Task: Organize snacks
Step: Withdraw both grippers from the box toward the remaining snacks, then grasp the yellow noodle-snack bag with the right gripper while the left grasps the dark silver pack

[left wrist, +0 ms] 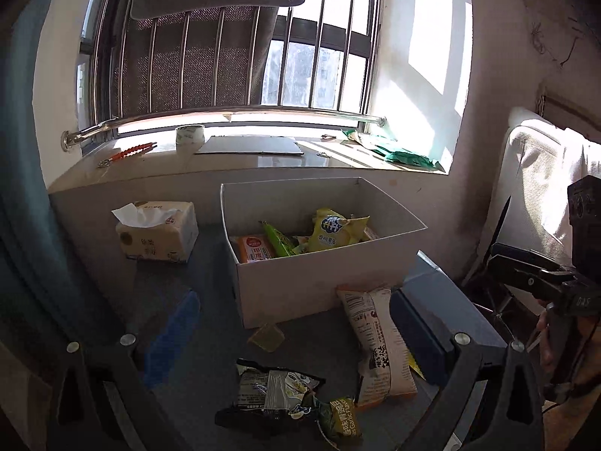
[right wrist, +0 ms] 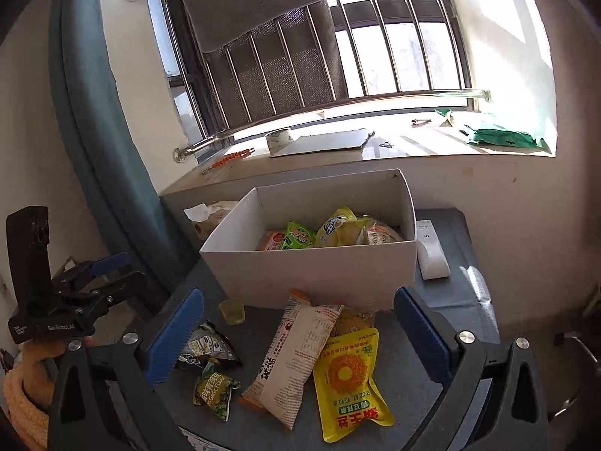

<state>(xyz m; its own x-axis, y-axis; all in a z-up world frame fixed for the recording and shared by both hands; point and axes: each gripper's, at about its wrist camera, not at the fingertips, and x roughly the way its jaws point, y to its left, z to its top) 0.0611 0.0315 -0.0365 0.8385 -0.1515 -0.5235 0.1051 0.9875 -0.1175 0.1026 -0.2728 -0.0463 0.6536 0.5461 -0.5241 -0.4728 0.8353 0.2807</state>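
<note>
A long white snack bag (right wrist: 296,360) with black print lies flat on the grey tabletop (right wrist: 462,289) just in front of the white cardboard box (right wrist: 311,267). Its long axis runs from the near left up toward the box front, and its orange-edged top end is against the box. The crinkled wrapper carries dense small print and large black characters that cannot be read. Beside it on the right, partly overlapped by it, lies a glossy yellow pouch (right wrist: 349,379) with a sunflower ring and red characters, seen upside down. To the left sit a dark crumpled packet (right wrist: 206,349) and a small green packet (right wrist: 216,391) reading "Garlic Flavor". A small pale yellow jelly cup (right wrist: 233,312) stands near the box corner.

Inside the box are a yellow bag (left wrist: 334,231), a green packet (left wrist: 280,242) and an orange packet (left wrist: 253,248). A soft tissue pack (left wrist: 157,231) sits left of the box, and a white remote (right wrist: 430,248) lies to its right.

The left gripper (left wrist: 296,329) is spread wide with nothing between its blue ribbed pads. The right gripper (right wrist: 300,332) is likewise spread and empty, hanging over the loose snacks.
</note>
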